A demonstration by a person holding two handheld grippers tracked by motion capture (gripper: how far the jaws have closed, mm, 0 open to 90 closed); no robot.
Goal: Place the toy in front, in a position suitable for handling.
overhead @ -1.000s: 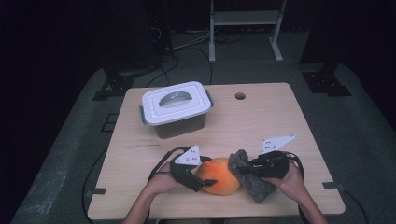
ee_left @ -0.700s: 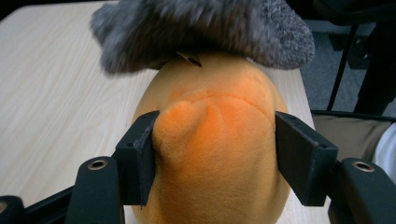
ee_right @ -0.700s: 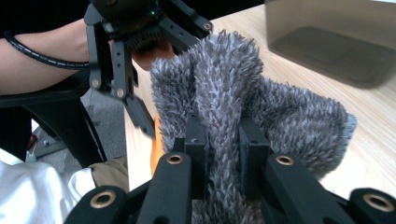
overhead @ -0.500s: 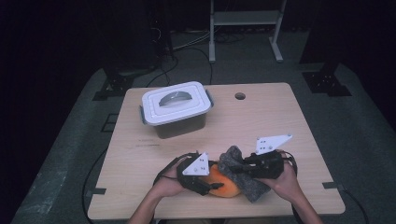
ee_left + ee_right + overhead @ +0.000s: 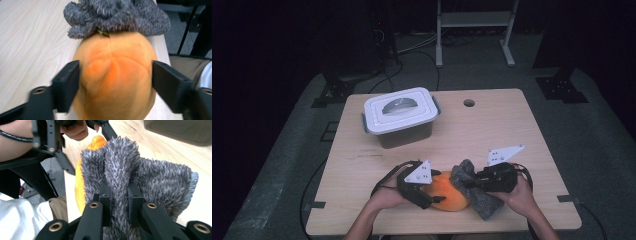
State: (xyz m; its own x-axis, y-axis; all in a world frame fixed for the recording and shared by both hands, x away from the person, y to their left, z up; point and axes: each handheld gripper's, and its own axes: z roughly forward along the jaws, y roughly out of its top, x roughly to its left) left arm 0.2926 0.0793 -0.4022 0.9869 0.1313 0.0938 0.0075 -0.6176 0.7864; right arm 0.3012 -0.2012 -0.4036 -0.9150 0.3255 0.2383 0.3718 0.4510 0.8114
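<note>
An orange plush ball [image 5: 451, 195] lies near the table's front edge with a grey fuzzy cloth [image 5: 477, 200] draped against its right side. My left gripper [image 5: 434, 195] reaches in from the left. In the left gripper view its jaws [image 5: 115, 82] flank the plush ball [image 5: 117, 62] on both sides; they have just been opening, and I see no dent where they meet it. The cloth [image 5: 117, 17] lies bunched on the ball's far end. My right gripper [image 5: 119, 192] is shut on a fold of the cloth [image 5: 155, 180], with the ball [image 5: 79, 187] behind it.
A white-lidded plastic box [image 5: 399, 112] with a grey handle stands at the back left of the wooden table [image 5: 492, 130]. A small round hole [image 5: 469, 103] sits near the far edge. Cables trail from both grippers off the front.
The right gripper has pulled the cloth a little to the left, onto the ball. The left gripper has stayed at the ball's left side.
</note>
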